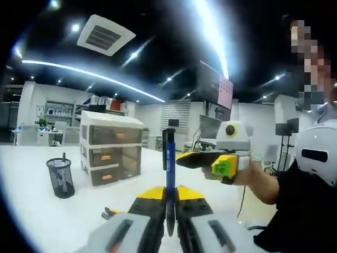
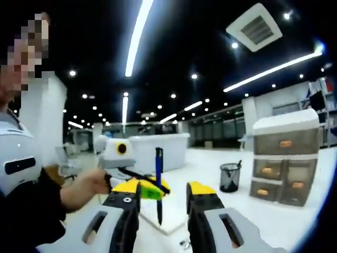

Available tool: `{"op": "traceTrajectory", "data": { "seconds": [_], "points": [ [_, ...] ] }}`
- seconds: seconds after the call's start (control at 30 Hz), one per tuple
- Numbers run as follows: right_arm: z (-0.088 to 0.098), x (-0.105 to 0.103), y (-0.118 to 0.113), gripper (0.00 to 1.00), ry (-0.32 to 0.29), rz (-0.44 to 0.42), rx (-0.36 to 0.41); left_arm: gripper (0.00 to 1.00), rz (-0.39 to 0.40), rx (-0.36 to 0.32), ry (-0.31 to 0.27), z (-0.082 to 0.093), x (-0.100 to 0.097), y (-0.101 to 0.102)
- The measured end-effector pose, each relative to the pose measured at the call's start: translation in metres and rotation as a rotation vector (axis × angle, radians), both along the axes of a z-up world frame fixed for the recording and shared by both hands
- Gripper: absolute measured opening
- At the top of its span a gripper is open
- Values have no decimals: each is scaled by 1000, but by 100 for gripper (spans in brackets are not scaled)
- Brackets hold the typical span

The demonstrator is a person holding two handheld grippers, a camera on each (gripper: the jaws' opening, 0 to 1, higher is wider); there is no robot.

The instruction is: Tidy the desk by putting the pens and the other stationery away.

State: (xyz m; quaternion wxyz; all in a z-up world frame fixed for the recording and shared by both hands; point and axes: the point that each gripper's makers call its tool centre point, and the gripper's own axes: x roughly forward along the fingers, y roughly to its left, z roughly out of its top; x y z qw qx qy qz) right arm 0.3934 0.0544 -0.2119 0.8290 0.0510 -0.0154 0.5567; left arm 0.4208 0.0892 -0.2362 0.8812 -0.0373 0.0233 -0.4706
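The left gripper (image 1: 170, 211) is clamping a blue pen (image 1: 169, 174) upright between nearly closed jaws, raised well above the white desk (image 1: 37, 211). The right gripper (image 2: 162, 203) is standing with its jaws apart and holding nothing, the pen showing in the gap between them in the right gripper view. The putting-away step seems to be under way: the next move is probably calling for carrying the pen across to the mesh pen cup (image 1: 60, 177) beside the drawer unit (image 1: 110, 153) and lowering it in tip-first.
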Motion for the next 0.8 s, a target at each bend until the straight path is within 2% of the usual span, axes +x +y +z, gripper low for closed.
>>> {"op": "traceTrajectory", "data": {
  "seconds": [0.13, 0.3, 0.37, 0.57, 0.6, 0.8],
  "points": [
    [-2, 0, -12, 41, -9, -43, -2, 7, 74, -7, -34, 10, 21, 20],
    [-12, -2, -31, 45, -13, -96, -21, 7, 163, -67, -31, 26, 52, 52],
    [-15, -2, -37, 46, -9, -112, -22, 7, 179, -82, -29, 30, 59, 59],
    [-26, -7, -57, 48, 6, -166, -24, 7, 226, -59, -57, 48, 89, 70],
    [-28, -8, -60, 49, 8, -174, -26, 7, 236, -51, -77, 52, 95, 72],
    [-42, -13, -80, 50, 38, -225, -35, 7, 267, -24, -110, 64, 121, 73]
  ]
}}
